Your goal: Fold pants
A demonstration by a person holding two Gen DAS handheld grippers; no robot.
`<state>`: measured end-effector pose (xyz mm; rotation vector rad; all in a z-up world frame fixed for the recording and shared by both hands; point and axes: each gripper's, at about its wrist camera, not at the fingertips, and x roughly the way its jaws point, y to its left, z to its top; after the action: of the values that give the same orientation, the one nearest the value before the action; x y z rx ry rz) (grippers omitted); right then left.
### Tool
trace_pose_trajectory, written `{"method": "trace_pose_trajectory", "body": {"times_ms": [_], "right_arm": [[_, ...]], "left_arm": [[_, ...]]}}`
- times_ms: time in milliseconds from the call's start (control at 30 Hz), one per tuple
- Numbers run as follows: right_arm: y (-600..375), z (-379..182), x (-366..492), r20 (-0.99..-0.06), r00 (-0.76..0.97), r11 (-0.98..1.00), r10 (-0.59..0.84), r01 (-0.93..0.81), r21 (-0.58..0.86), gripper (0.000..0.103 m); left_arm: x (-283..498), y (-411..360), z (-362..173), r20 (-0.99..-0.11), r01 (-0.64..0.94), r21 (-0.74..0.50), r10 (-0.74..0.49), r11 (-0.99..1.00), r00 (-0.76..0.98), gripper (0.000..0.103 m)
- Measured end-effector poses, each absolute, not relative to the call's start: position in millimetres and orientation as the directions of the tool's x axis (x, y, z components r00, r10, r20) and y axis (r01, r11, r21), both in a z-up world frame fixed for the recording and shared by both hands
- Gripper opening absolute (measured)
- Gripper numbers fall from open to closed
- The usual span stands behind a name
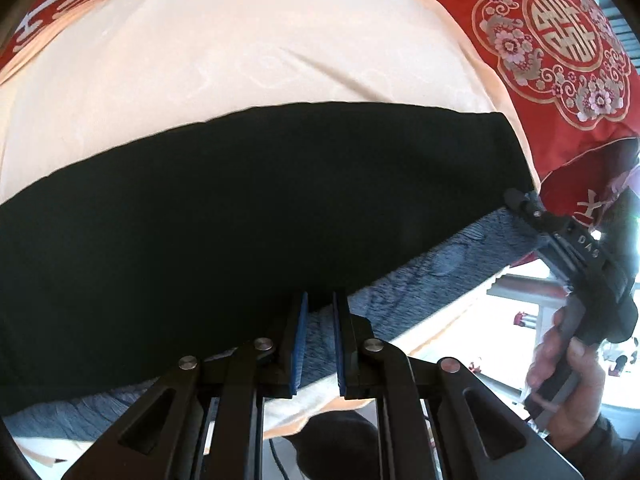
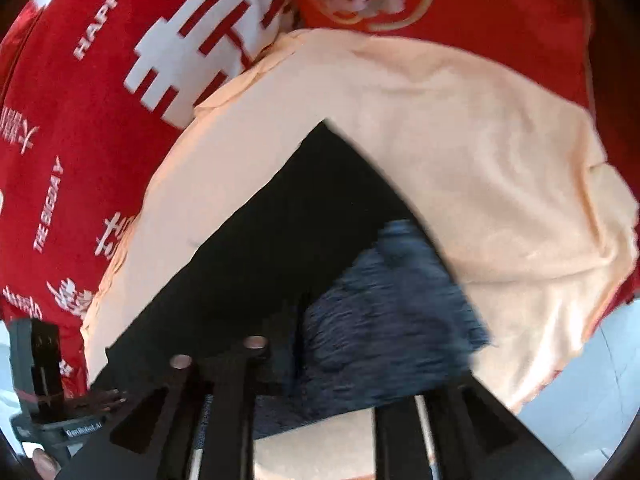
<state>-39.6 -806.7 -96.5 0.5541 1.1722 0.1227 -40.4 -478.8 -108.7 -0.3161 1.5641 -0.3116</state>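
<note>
Pants (image 1: 240, 208): black, flat on the cream sheet (image 1: 240, 52), long axis from 9 to 3 o'clock in the left wrist view.
Left gripper (image 1: 320, 320): pressed to its narrowest, nipping the pants' near hem from 6 o'clock.
Right gripper (image 1: 516, 200): at the pants' 3 o'clock corner; its spread and grip are unreadable.
Blue fleece (image 2: 392, 320): beneath the near hem.
Nearer hand: both at the near edge; the fold likely carries toward 12 o'clock.
</note>
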Motion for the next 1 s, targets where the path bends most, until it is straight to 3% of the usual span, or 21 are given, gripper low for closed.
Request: {"method": "trace_pose_trajectory", "body": {"times_ms": [33, 67, 133, 233, 300, 367, 433, 500, 600, 733, 800, 833, 867, 933, 1000], "right_arm": [[-812.6, -95.2, -37.0, -0.845, 0.396, 0.86, 0.359, 0.213, 0.464, 0.038], [-821.7, -91.8, -36.4, -0.852, 0.396, 0.864, 0.343, 0.223, 0.451, 0.04], [-833.4, -73.8, -38.4, -0.902, 0.386, 0.928, 0.196, 0.225, 0.298, 0.054], [-834.7, -40.0, -51.0, -0.896, 0.436, 0.977, 0.086, 0.138, 0.161, 0.058], [-810.9, -25.1, -59.9, -0.872, 0.463, 0.986, 0.157, -0.026, 0.164, 0.062], [-770.9, -28.3, -67.3, -0.871, 0.409, 0.954, 0.272, -0.231, 0.189, 0.075], [-724.8, -43.3, -77.2, -0.879, 0.328, 0.879, 0.347, -0.442, 0.182, 0.077], [-697.0, -71.7, -78.5, -0.91, 0.256, 0.826, 0.327, -0.544, 0.144, 0.077], [-733.2, -91.6, -66.4, -0.909, 0.236, 0.854, 0.344, -0.482, 0.198, 0.076], [-787.0, -82.0, -52.9, -0.915, 0.18, 0.882, 0.362, -0.385, 0.274, 0.073], [-776.1, -65.7, -52.8, -0.949, 0.211, 0.904, 0.236, -0.405, 0.135, 0.077], [-765.7, -56.8, -53.2, -0.944, 0.229, 0.89, 0.236, -0.441, 0.116, 0.078], [-745.9, -43.0, -54.6, -0.927, 0.251, 0.86, 0.279, -0.494, 0.125, 0.082], [-704.4, -31.6, -56.4, -0.906, 0.301, 0.838, 0.298, -0.537, 0.097, 0.096], [-659.9, -34.5, -57.2, -0.889, 0.302, 0.805, 0.343, -0.583, 0.112, 0.099]], "left_arm": [[-41.5, -481.9, -103.5, -0.921, -0.01, -0.388, -0.388, 0.922, -0.011, 0.012], [-42.3, -484.3, -97.5, -0.922, -0.017, -0.388, -0.388, 0.922, -0.003, 0.012], [-46.8, -482.5, -89.6, -0.923, -0.025, -0.385, -0.385, 0.922, 0.021, 0.012], [-50.6, -484.3, -89.3, -0.946, -0.021, -0.318, -0.315, 0.948, 0.072, 0.012], [-51.2, -483.5, -103.5, -0.961, -0.031, -0.272, -0.27, 0.962, 0.06, 0.012], [-55.4, -473.6, -108.6, -0.95, -0.051, -0.301, -0.296, 0.952, 0.096, 0.012], [-61.7, -463.3, -105.4, -0.941, -0.016, -0.327, -0.323, 0.945, 0.102, 0.012], [-68.7, -449.2, -100.9, -0.953, 0.004, -0.284, -0.283, 0.959, 0.107, 0.012], [-86.6, -396.0, -101.9, -0.943, -0.105, -0.327, -0.317, 0.939, 0.104, 0.012], [-117.4, -334.6, -82.8, -0.961, -0.236, -0.259, -0.225, 0.937, 0.163, 0.012], [-129.8, -315.0, -71.4, -0.963, -0.264, -0.227, -0.175, 0.937, 0.207, 0.012], [-134.7, -305.0, -71.6, -0.962, -0.302, -0.226, -0.163, 0.926, 0.221, 0.015], [-137.7, -298.0, -75.1, -0.96, -0.334, -0.234, -0.164, 0.913, 0.225, 0.047], [-148.7, -280.8, -88.8, -0.964, -0.427, -0.225, -0.136, 0.876, 0.228, 0.1], [-159.6, -272.1, -97.4, -0.965, -0.433, -0.197, -0.097, 0.88, 0.243, 0.1]]}}
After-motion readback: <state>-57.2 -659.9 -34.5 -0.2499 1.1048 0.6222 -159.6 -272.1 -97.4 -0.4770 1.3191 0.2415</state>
